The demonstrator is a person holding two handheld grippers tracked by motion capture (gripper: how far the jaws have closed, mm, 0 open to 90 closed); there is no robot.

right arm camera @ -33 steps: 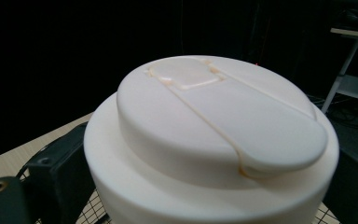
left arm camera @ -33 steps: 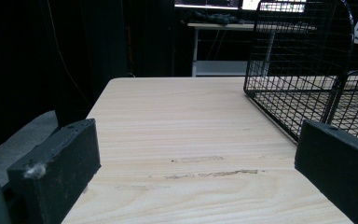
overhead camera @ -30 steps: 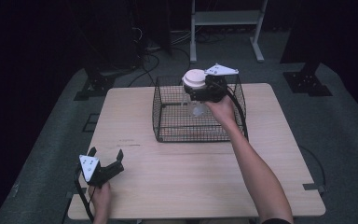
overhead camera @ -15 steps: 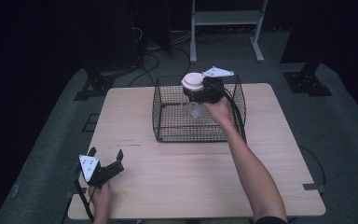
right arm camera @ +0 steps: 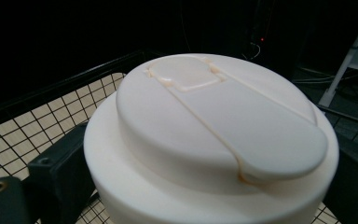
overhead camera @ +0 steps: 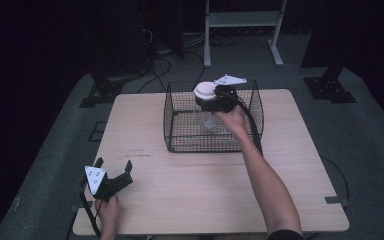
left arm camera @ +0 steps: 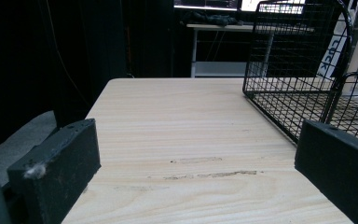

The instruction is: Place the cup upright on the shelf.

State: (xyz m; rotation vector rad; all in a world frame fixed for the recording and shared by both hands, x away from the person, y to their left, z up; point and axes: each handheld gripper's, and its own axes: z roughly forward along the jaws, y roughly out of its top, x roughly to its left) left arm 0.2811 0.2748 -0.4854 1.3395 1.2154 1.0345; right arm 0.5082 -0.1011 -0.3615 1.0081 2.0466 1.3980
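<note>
The right gripper (overhead camera: 214, 100) has its fingers closed on a clear bottle with a white flip-top cap (right arm camera: 214, 135), gripped just under the cap and held above the wire basket (overhead camera: 175, 140). The main risk, as I judge it, is the smooth bottle slipping or tilting between the fingers, or clipping the basket rim below them. The left gripper (overhead camera: 114, 175) rests wide open and empty on the wooden surface (left arm camera: 177, 140), well apart.

left gripper (overhead camera: 114, 173) fingers spread; right gripper (overhead camera: 211, 102) fingers clamped.
</note>
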